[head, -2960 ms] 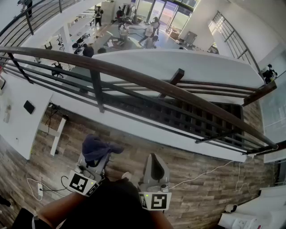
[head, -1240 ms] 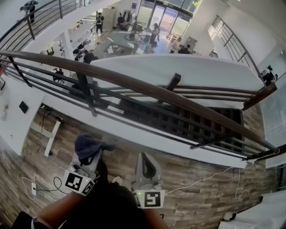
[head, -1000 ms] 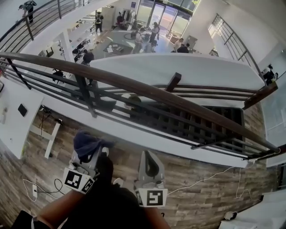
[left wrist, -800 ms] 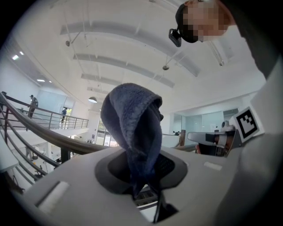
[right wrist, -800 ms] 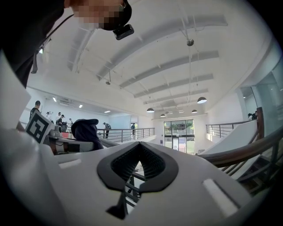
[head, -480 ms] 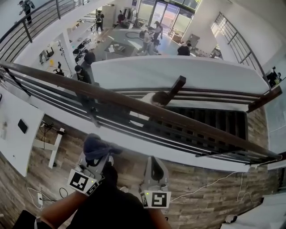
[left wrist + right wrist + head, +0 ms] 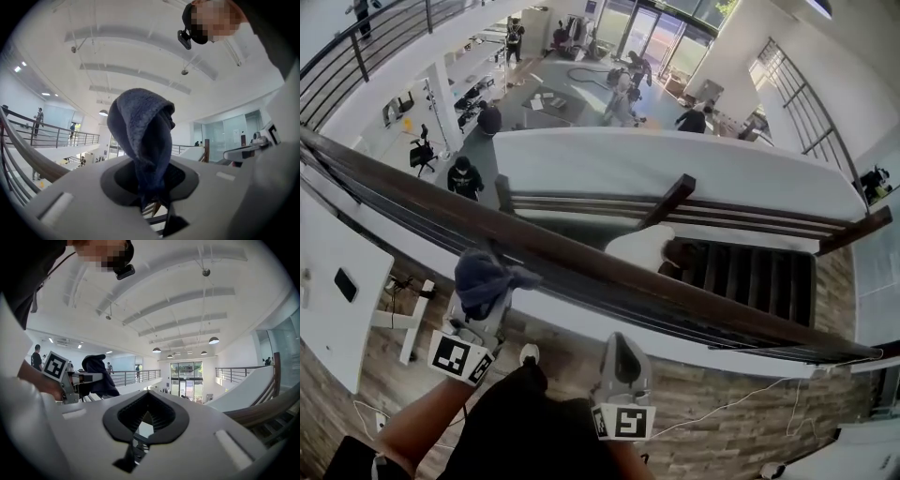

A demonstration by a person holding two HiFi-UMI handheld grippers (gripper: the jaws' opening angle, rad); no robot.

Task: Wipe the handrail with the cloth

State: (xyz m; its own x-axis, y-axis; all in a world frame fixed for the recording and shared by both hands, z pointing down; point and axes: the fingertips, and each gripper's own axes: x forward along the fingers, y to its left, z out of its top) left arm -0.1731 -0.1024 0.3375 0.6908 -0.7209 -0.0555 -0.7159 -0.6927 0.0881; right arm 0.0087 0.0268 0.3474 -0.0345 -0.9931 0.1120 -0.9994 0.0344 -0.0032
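We're looking down into a big office atrium. People (image 7: 465, 177) are walking around downstairs, stairs (image 7: 755, 274) running below the handrail (image 7: 609, 283).

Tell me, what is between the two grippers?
In the head view, a white shoe tip and wooden floor lie between the left gripper, which holds the cloth, and the shut right gripper.

Dark blue cloth (image 7: 484, 278), dark brown handrail (image 7: 581, 262)

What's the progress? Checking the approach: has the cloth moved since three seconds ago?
Yes. In the head view the cloth, then over the wooden floor, has moved forward to the handrail's near edge; contact is unclear.
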